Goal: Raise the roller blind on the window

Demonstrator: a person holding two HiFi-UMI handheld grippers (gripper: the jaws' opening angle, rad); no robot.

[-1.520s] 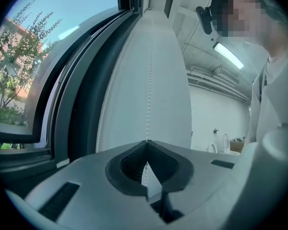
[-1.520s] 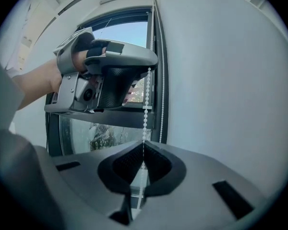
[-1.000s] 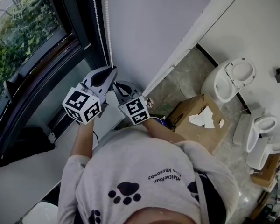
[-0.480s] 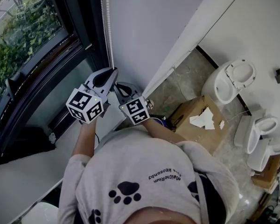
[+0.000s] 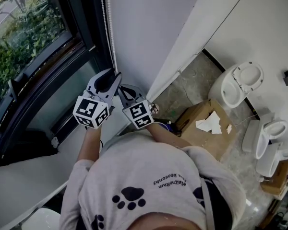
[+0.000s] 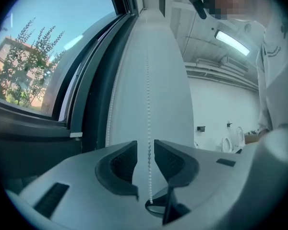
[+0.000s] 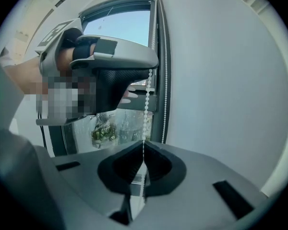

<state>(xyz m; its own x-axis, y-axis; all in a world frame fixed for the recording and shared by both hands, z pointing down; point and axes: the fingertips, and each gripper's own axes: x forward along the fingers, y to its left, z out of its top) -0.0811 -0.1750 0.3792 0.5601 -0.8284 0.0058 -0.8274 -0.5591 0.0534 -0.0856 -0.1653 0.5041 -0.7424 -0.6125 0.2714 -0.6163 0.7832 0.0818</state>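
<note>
the left tongs [image 6: 145, 150] are standing wide, their jaws having just been opening, and the blind's bead chain [image 6: 148, 104] is hanging loose in the gap, touching neither pad. the right tongs [image 7: 143, 150], just below the left ones, are pinching that same strand tight between closed jaws. both strands of the chain are running up the white wall [image 5: 153, 23], just beside the dark window frame [image 5: 89, 23].

Vertical white bead chain [image 6: 148, 104] beside window [image 6: 33, 56]
</note>
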